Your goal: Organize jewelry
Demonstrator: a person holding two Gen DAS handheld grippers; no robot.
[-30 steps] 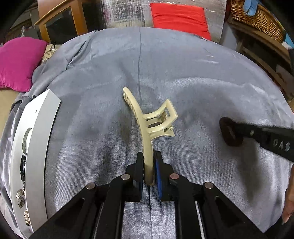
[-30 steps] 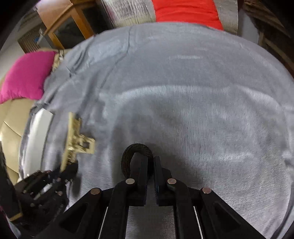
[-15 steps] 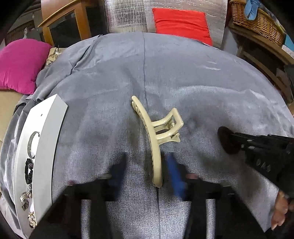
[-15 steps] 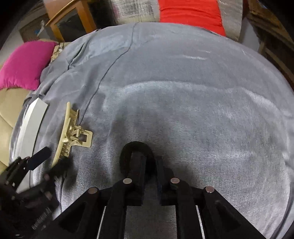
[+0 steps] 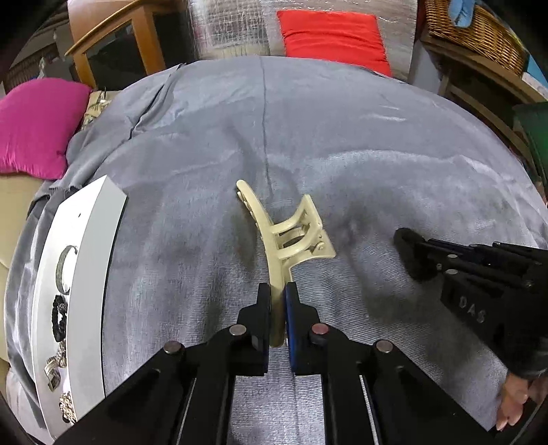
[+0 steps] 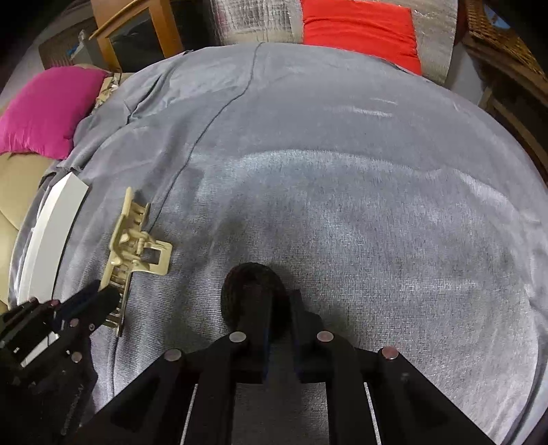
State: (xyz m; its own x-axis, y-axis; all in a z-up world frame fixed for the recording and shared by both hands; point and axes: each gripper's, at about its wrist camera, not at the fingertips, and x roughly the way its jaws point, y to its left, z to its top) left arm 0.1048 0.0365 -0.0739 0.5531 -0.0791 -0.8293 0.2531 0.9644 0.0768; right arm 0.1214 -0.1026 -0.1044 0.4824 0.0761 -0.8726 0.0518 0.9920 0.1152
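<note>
A cream claw hair clip (image 5: 281, 239) lies on the grey cloth (image 5: 342, 143). My left gripper (image 5: 277, 294) is shut on its near end; the clip also shows in the right wrist view (image 6: 133, 246). My right gripper (image 6: 281, 301) is shut on a black hair tie (image 6: 239, 284), low over the cloth to the right of the clip; it shows in the left wrist view (image 5: 407, 246). A white tray (image 5: 85, 274) at the left holds a bangle (image 5: 65, 263), a black scrunchie (image 5: 60, 318) and several small pieces.
A magenta cushion (image 5: 34, 126) lies at the far left and a red cushion (image 5: 332, 34) at the back. A wooden cabinet (image 5: 116, 51) stands back left, a wicker basket (image 5: 479, 30) back right. The cloth falls away at its edges.
My left gripper opened around the clip half a second ago and has shut on its near end again. The right gripper has stayed shut on the hair tie, almost unmoved.
</note>
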